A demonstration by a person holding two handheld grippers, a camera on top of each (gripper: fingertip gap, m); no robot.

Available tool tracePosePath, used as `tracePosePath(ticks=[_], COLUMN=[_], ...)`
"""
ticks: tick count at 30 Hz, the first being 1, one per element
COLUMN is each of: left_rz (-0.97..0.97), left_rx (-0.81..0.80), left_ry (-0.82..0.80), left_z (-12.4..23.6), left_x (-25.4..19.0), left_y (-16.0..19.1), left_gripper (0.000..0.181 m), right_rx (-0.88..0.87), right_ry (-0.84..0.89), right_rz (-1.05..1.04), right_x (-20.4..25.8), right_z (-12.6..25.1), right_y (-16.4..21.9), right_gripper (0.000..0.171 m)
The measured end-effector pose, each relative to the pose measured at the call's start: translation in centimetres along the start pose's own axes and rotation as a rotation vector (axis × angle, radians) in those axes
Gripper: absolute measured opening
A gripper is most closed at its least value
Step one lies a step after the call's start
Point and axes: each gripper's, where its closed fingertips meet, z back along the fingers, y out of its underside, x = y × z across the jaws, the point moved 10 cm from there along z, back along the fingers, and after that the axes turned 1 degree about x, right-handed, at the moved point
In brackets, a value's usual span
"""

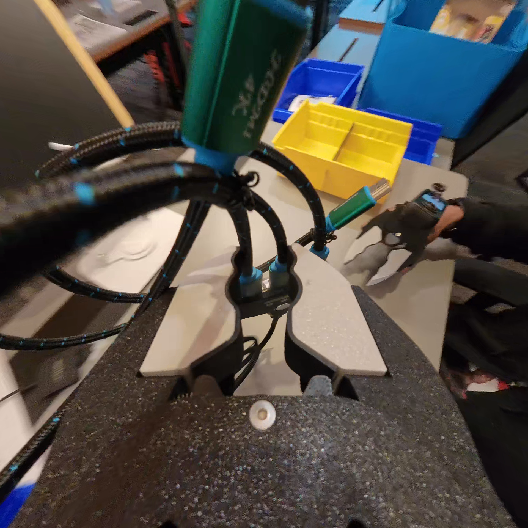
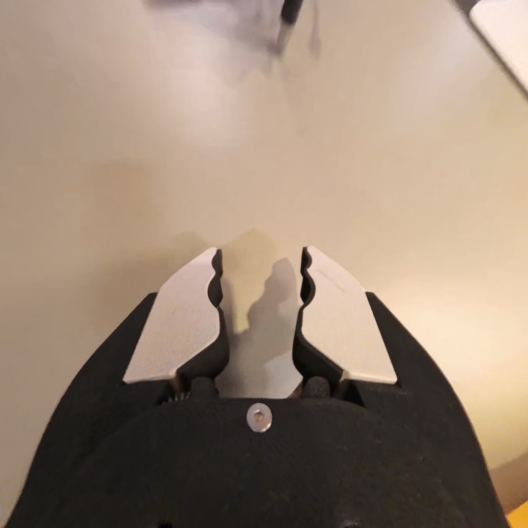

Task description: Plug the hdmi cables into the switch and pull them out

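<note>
In the left wrist view my left gripper (image 1: 264, 251) is shut on a small black HDMI switch (image 1: 265, 300). Two black braided cables with blue collars (image 1: 251, 278) are plugged into its far side. A thin black lead (image 1: 257, 343) hangs from its near side. A large green HDMI plug (image 1: 243, 71) dangles close to the camera. Another green plug (image 1: 354, 205) sticks out free to the right. My right gripper (image 1: 357, 273) is farther right, in a gloved hand. In its own view the right gripper (image 2: 261, 250) is open and empty above the pale table (image 2: 257, 143).
A yellow divided bin (image 1: 343, 148) and blue bins (image 1: 320, 83) stand at the back of the grey table (image 1: 414, 300). A large blue box (image 1: 428, 71) is behind them. Loops of braided cable (image 1: 100, 194) fill the left. Blurred dark shapes (image 2: 285, 23) lie far ahead. About 35 cm separates my left fingertips from my right.
</note>
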Motion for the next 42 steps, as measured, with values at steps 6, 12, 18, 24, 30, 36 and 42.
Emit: tracePosePath(ticks=[6, 12, 18, 24, 30, 36, 42], left_rz=[0.075, 0.161, 0.260, 0.332, 0.295, -0.096, -0.446], left_rx=[0.044, 0.045, 0.083, 0.126, -0.021, 0.013, 0.198], left_ry=[0.157, 0.263, 0.286, 0.274, 0.102, -0.157, -0.413], left_z=[-9.8, -16.9, -21.5, -24.9, -22.6, -20.2, -22.1], left_x=[-0.4, -0.4, 1.1, 1.9, 2.5, -3.7, -8.2], left_y=[2.5, 4.2, 7.0, 11.0, 12.6, 15.0, 17.9], left_gripper=[0.030, 0.030, 0.030, 0.038, 0.058, 0.073, 0.075], right_rx=[-0.309, -0.353, -0.372, -0.343, -0.345, -0.427, -0.454], right_ry=[0.029, 0.052, -0.072, -0.133, -0.191, -0.174, -0.140], right_rz=[-0.133, -0.351, -0.430, -0.586, -0.887, -1.027, -1.065], right_x=[-2.3, -6.1, -7.8, -9.4, -10.8, -11.1, -10.3], right_z=[1.1, -1.0, -4.1, -5.8, -7.4, -7.7, -8.1], right_y=[-4.4, -5.9, -5.0, -4.2, -2.2, -2.0, -2.4], right_gripper=[0.065, 0.076, 0.060, 0.030, 0.028, 0.022, 0.022])
